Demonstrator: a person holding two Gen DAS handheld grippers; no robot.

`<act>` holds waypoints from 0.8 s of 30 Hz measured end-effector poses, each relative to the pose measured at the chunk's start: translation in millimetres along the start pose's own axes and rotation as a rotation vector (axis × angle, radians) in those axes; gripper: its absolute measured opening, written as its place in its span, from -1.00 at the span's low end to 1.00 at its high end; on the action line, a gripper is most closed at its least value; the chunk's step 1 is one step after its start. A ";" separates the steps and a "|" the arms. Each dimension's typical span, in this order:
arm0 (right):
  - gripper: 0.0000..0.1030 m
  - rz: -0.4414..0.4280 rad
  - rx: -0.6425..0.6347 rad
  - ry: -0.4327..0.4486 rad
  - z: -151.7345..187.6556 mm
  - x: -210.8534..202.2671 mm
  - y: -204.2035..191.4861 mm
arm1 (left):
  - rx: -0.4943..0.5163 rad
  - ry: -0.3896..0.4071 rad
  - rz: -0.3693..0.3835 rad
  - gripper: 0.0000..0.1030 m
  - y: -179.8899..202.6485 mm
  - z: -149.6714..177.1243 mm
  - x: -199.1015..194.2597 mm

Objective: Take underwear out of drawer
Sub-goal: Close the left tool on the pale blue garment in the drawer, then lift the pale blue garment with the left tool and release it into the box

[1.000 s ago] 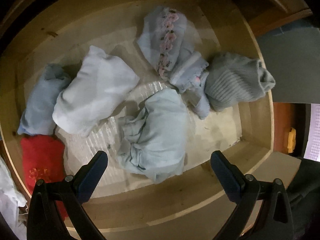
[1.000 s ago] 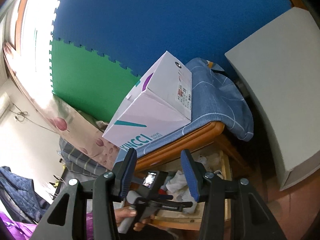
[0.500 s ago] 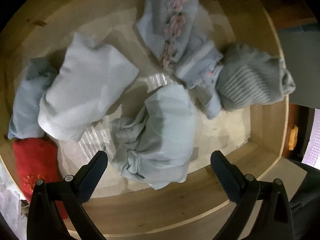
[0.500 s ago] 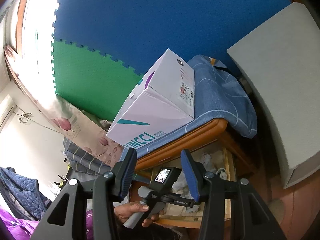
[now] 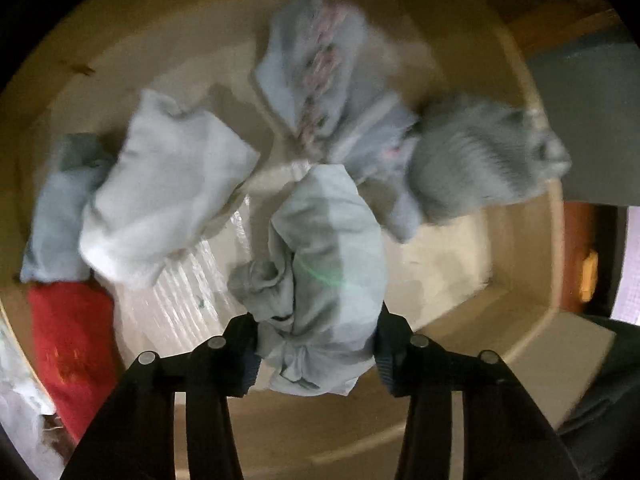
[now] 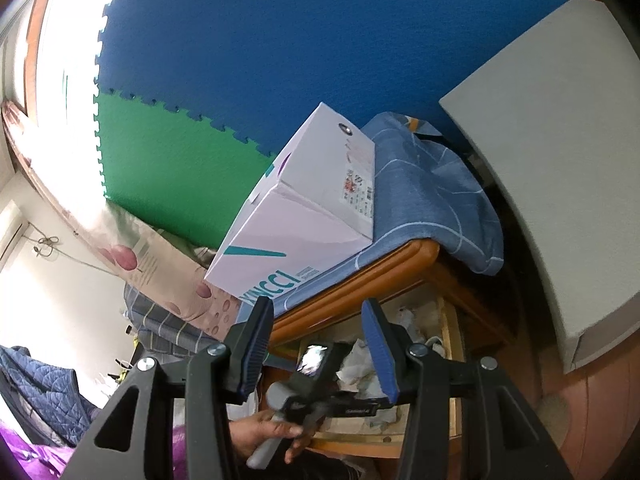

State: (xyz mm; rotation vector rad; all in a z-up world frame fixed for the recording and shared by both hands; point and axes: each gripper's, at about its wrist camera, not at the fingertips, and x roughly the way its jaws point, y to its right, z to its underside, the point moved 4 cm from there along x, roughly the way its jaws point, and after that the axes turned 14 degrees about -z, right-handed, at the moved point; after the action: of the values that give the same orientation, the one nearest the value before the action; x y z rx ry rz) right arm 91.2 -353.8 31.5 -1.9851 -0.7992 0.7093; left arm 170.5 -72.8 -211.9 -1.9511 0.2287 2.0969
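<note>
Your left tongs (image 5: 316, 350) are squeezed in on the pale blue bundle of underwear (image 5: 324, 264), with one pad pressing each side of its near end, so you are at the grab step. From here it looks like a good hold, but the picture is blurry, so you cannot be sure how tight it is. The bundle is soft and squashy, so it may slip if you loosen your squeeze. The next move is to lift it straight up and bring it back over the front wall of the drawer (image 5: 400, 432). Just past the tongs, the rest of the bundle lies on the drawer floor. To the left of the tongs is a red cloth (image 5: 68, 340), and farther out a white bundle (image 5: 160, 196) with a blue-grey one (image 5: 56, 216) beside it. Far ahead is a flowered piece (image 5: 316, 72), and to the right a grey knit one (image 5: 476, 160). Your right tongs (image 6: 316, 350) are partly open and hold nothing. They wait up high, away from the drawer. Only this view shows your hand (image 6: 272, 436) low between the pads, then the white box (image 6: 304, 216) on the blue cloth (image 6: 432, 200) on top of the dresser, and the blue and green wall far behind. Only the left view shows the clothes inside the drawer up close.
</note>
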 end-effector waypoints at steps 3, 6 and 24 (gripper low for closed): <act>-0.07 0.011 0.016 0.007 -0.9 -1.1 4.9 | -0.038 0.118 0.011 -0.17 -3.4 10.6 -31.7; -0.07 0.012 0.035 0.014 -1.8 -1.0 9.1 | -0.062 0.206 0.035 -0.16 -6.2 26.6 -61.2; -0.07 -0.008 0.181 0.081 -5.0 -6.2 32.5 | -0.047 0.509 0.126 -0.15 -0.7 105.3 -237.6</act>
State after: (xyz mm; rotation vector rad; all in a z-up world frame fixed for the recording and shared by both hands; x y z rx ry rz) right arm 99.5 -374.8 6.8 -1.8343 -0.6703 0.6685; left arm 84.4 -61.9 33.1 -2.5297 0.4105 1.6430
